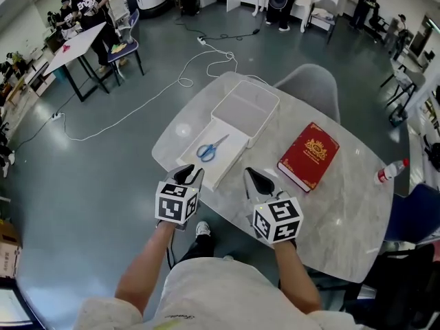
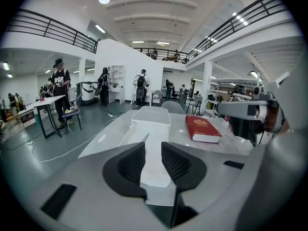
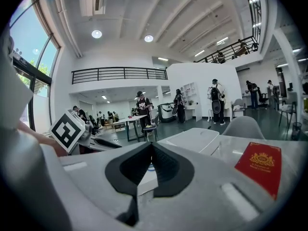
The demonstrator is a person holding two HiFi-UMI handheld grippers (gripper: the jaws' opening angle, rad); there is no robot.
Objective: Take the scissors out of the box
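Observation:
Blue-handled scissors (image 1: 210, 149) lie on a flat white lid (image 1: 230, 158) that rests against an open, empty-looking white box (image 1: 245, 107) on the marble table (image 1: 344, 218). My left gripper (image 1: 190, 173) hovers at the lid's near left corner, open with nothing between its jaws; in the left gripper view (image 2: 153, 146) the lid shows through the gap and the scissors are hidden. My right gripper (image 1: 249, 173) is just right of the lid's near end, tips together and holding nothing. In the right gripper view (image 3: 151, 144) a bit of blue handle (image 3: 150, 167) peeks below the tips.
A red hardcover book (image 1: 309, 156) lies right of the box. A plastic bottle (image 1: 390, 171) lies near the table's right edge. A grey chair (image 1: 313, 86) stands behind the table. A white cable (image 1: 137, 108) runs across the floor on the left.

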